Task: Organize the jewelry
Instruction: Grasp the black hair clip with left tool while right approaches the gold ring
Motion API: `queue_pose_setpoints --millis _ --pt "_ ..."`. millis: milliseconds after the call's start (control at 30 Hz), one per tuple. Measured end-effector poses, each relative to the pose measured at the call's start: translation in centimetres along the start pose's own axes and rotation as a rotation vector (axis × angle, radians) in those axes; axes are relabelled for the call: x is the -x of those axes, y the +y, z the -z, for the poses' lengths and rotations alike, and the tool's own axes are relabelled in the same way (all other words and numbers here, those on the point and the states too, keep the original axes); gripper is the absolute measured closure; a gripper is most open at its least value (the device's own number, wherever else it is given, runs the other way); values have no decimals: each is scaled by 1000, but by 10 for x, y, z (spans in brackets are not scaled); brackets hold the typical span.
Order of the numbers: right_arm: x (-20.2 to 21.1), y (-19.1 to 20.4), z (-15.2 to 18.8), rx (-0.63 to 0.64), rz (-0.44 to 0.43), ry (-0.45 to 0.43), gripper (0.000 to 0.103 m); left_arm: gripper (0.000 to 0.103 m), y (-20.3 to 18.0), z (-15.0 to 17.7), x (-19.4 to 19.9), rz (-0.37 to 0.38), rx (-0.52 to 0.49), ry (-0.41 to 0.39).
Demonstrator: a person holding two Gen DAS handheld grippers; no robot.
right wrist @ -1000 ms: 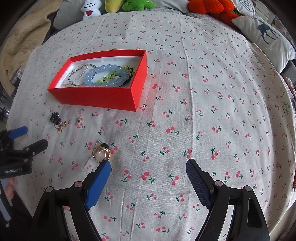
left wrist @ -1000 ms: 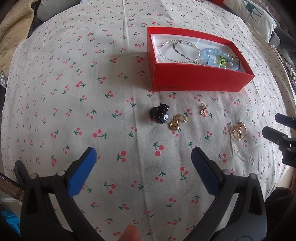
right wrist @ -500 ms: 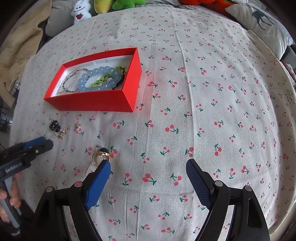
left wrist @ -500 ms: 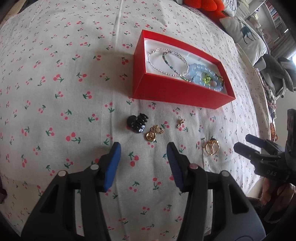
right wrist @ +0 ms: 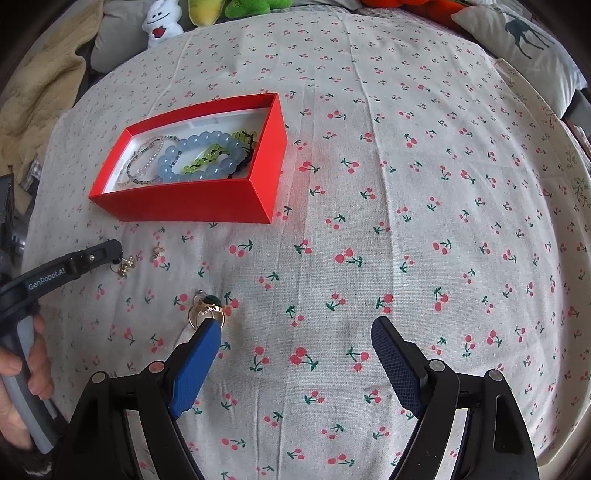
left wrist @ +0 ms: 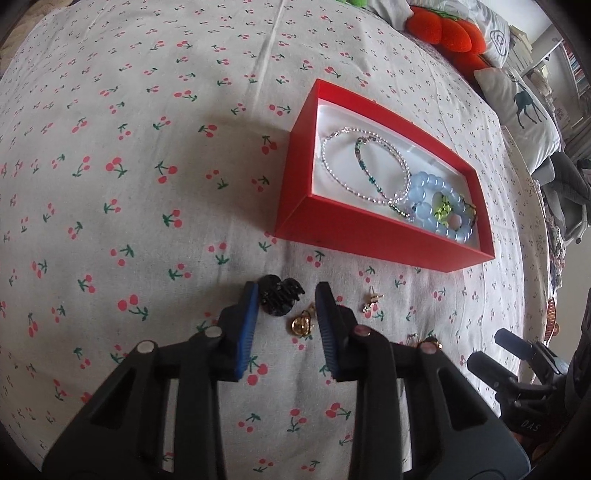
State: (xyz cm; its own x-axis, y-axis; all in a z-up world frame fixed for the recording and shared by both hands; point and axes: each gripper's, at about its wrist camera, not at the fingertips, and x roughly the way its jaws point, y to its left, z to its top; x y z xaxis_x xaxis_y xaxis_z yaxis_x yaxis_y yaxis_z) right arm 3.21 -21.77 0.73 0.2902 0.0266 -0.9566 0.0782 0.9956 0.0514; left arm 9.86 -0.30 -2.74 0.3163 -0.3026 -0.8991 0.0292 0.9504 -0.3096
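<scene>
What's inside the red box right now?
The red box holds two thin beaded bracelets, a pale blue bead bracelet and a green bead bracelet on a white lining. Anything under the overlapping bracelets is hidden.

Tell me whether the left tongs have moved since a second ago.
Yes. The left tongs have come forward toward the red box, narrowing around the black hair clip.

A pale tablecloth (right wrist: 424, 192) printed with small red cherries is spread over the whole surface. Beyond its far edge, a white plush toy (right wrist: 161, 20) with a red mouth is seen beside green plush toys (right wrist: 255, 6). An orange plush (left wrist: 448, 35) is set near a white pillow (left wrist: 524, 110) printed with a dark deer. A beige quilted blanket (right wrist: 35, 96) is bunched at the left.
</scene>
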Motion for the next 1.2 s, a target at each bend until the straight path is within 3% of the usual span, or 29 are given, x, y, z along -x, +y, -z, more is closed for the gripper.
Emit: queue_pose_setpoints --millis 167,233,933,1200 --pt "-3 5 -1 8 -1 5 18 71 0 -3 -3 -5 23 2" --pt "-3 7 -2 11 -2 7 18 76 1 -4 -4 -21 28 3" --pt "-20 30 -15 -44 -74 67 19 77 17 4 22 -39 11 -23" --pt "-35 53 -20 -38 -92 95 36 77 20 12 31 -47 -22 -23"
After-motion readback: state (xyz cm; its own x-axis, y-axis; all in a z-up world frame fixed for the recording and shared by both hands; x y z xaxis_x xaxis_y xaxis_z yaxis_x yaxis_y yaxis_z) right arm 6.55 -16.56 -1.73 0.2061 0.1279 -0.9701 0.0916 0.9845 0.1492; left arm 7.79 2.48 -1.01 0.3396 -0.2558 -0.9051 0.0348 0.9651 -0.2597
